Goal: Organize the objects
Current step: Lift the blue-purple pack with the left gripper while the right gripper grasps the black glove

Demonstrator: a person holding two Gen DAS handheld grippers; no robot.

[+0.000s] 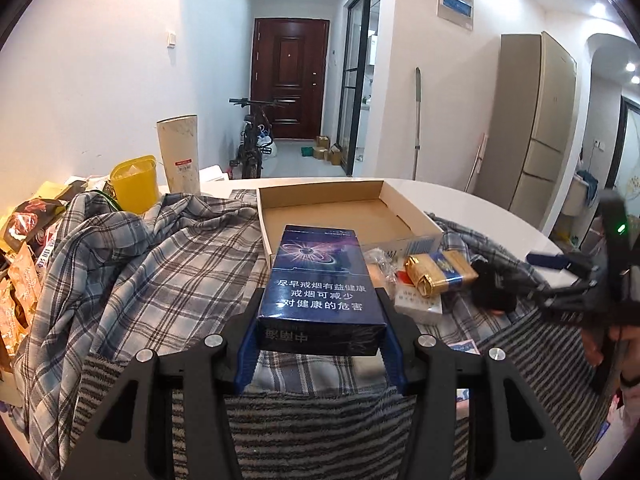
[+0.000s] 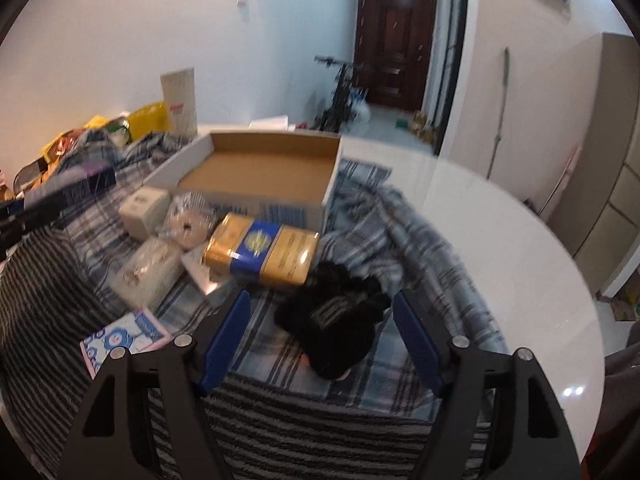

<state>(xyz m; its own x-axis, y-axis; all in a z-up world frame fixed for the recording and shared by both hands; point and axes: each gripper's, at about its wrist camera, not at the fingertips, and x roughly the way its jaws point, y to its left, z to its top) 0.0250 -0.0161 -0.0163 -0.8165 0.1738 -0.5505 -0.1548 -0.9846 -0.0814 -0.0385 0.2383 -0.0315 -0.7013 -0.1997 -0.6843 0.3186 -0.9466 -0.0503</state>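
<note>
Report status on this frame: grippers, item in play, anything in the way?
Left gripper shut on the blue box, lifted toward the empty cardboard tray. Right gripper open over the black cloth, not touching. Path to tray clear.

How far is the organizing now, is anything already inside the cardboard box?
Nothing looks done yet: the cardboard box is empty. In hand: the left gripper has its jaws shut on the dark blue carton. Left: the gold and blue pack, black fuzzy item between the right gripper's open jaws, and wrapped packets.
</note>
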